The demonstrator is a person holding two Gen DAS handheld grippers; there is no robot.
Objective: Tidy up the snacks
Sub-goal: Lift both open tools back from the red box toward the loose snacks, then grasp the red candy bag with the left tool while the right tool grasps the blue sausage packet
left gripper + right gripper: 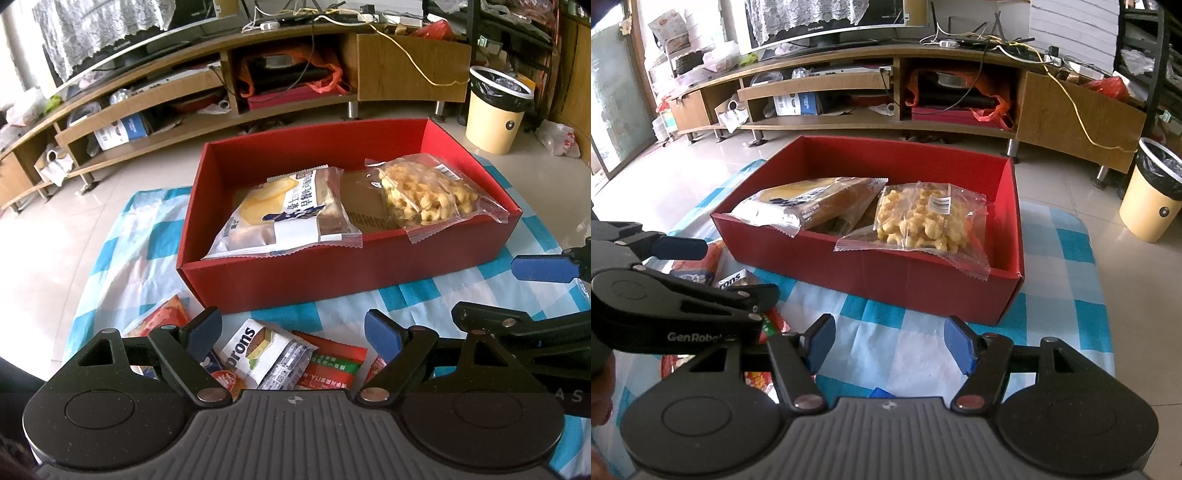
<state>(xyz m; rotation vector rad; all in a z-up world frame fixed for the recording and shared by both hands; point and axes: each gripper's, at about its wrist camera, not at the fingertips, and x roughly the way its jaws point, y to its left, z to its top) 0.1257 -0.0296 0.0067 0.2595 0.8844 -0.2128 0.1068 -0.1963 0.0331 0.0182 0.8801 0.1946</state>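
My left gripper [293, 330] stands with its blue pads wide apart and nothing between them. It hangs over a small heap of loose snack packets lying on the blue-and-white checked cloth [424, 295]: a white wafer packet [264, 354] in the middle, a red-and-green packet [328, 369] just to its right, partly under it, and a red packet [162, 317] to the left beside my left finger. None of these is touched by the pads, so far as I can tell.

My right gripper [889, 343] also has its pads apart, though less widely, and holds nothing. Only bare checked cloth shows between them. It sits just beside my left gripper, whose black body crosses the left edge of the right wrist view.

The red cardboard box [332, 273] stands on the cloth just beyond both grippers, open at the top. Inside it lie two packets: a bread packet [284, 210] with a white label, towards the left, and a clear bag of yellow puffed snacks [424, 195] towards the right. The clear bag's near edge rests on the box's front rim. Brown card shows on the box floor between them.

Beyond the box, on the tiled floor, stand a wooden TV cabinet [406, 70] and a cream waste bin [495, 110] with a black liner.
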